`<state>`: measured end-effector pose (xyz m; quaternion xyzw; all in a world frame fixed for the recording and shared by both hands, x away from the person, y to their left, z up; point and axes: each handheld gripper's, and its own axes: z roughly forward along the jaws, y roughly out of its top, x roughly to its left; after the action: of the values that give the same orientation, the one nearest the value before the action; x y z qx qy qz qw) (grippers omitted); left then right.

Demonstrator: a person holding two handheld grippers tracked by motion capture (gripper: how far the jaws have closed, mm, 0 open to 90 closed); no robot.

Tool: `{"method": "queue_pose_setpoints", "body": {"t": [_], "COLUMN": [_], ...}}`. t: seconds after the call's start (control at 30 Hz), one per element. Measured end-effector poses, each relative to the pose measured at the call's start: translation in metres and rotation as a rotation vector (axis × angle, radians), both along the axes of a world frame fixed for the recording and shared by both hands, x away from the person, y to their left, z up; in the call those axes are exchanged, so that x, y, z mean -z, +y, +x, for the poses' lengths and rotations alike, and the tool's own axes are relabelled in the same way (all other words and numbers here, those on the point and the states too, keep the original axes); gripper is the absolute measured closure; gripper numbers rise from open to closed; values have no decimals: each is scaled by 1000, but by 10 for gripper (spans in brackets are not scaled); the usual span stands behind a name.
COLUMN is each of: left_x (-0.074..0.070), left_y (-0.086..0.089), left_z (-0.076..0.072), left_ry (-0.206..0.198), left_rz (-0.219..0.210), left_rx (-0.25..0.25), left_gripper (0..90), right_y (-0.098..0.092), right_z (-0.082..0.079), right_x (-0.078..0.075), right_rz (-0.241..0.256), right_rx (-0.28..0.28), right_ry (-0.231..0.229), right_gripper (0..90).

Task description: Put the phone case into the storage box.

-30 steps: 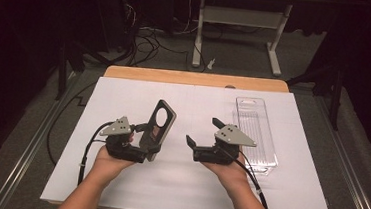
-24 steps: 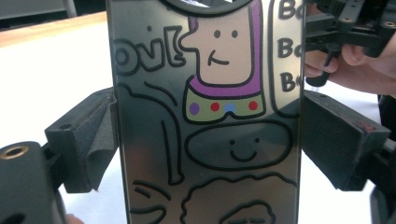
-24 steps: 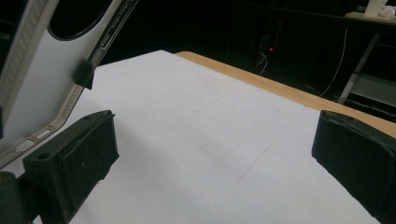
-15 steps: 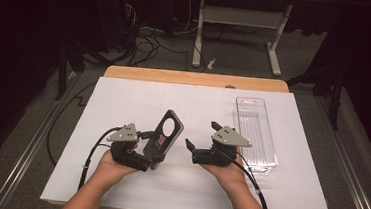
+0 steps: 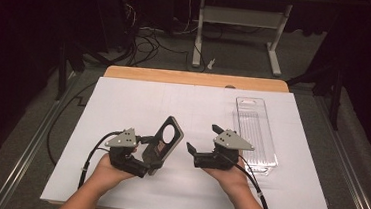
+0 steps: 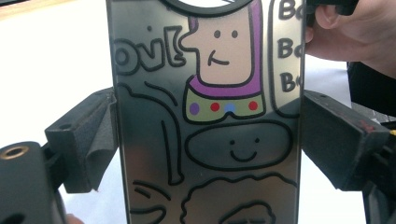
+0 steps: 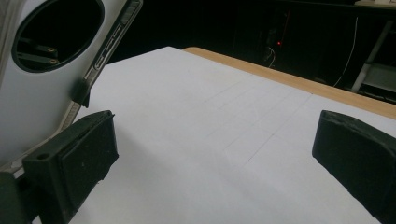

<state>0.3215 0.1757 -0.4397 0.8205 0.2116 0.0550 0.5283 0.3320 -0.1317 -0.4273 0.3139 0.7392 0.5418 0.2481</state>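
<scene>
White tabletop [image 5: 123, 104]: left gripper [image 5: 145, 154] fingers clamp a dark cartoon-printed phone case [image 5: 164, 140] upright, facing the right gripper [image 5: 202, 140] at 3 o'clock, fingers wide, seemingly for handover.

Phone case [image 5: 164, 142] left of centre, between both tools (apparently raised off the table [image 5: 138, 101]); clear tray [image 5: 256, 130] lies right.
</scene>
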Motion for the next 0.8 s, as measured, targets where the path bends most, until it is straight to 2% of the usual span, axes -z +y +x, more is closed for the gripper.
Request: {"method": "queue_pose_setpoints", "body": {"t": [0.1, 0.37, 0.63, 0.8], "left_x": [0, -1, 2, 2], "left_y": [1, 3, 4, 3], "left_z": [0, 0, 2, 2], "left_ry": [3, 9, 28, 28], "left_rz": [-3, -13, -2, 0], "left_rx": [-11, 3, 12, 19], "left_gripper": [127, 127, 127, 128], "right_y": [0, -2, 0, -1], "right_z": [0, -2, -3, -3], "right_x": [0, -1, 0, -1], "right_rz": [-1, 15, -7, -5], "right_rx": [0, -7, -31, -37], "right_ry": [-1, 11, 13, 16], "right_gripper": [6, 5, 4, 4]}}
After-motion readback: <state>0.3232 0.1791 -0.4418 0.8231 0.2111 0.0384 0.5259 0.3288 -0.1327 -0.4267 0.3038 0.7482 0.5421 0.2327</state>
